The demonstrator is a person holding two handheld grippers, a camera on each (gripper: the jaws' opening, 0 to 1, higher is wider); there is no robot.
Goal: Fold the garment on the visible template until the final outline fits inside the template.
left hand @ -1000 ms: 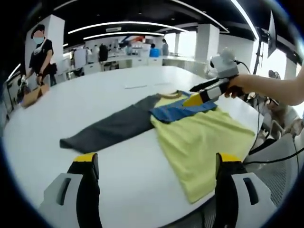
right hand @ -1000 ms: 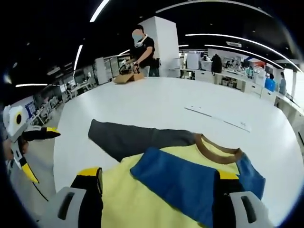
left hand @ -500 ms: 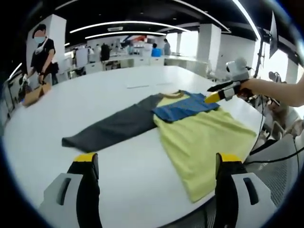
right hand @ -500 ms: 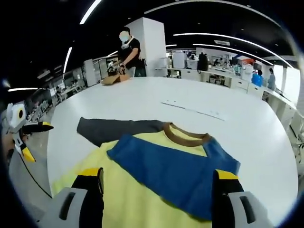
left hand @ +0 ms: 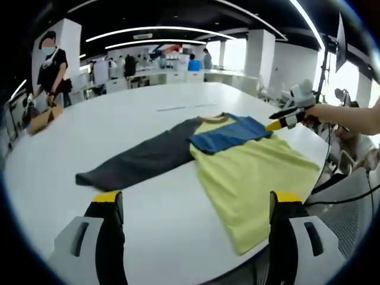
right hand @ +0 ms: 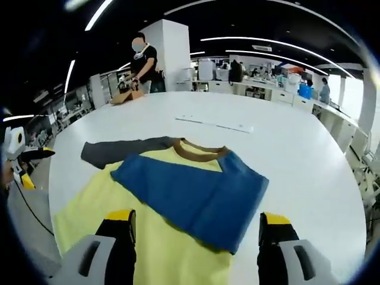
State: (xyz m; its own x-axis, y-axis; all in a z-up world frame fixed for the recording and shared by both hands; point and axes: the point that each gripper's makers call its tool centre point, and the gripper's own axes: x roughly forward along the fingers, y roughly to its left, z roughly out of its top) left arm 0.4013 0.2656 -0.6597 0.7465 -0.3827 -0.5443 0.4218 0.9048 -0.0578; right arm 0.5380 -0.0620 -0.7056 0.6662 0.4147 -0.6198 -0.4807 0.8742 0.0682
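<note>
The shirt (left hand: 249,172) lay flat on the white worktop (left hand: 148,231), one blue sleeve (right hand: 190,196) folded inward. Both the left claw (left hand: 193,205) and the right claw (right hand: 199,222) were spread and empty. The hem overhung the worktop's edge; a careless tug could have dragged it off.

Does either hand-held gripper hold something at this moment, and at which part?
Nothing is held. The left hand-held gripper and the right hand-held gripper are both open, apart from the shirt on the table.
</note>
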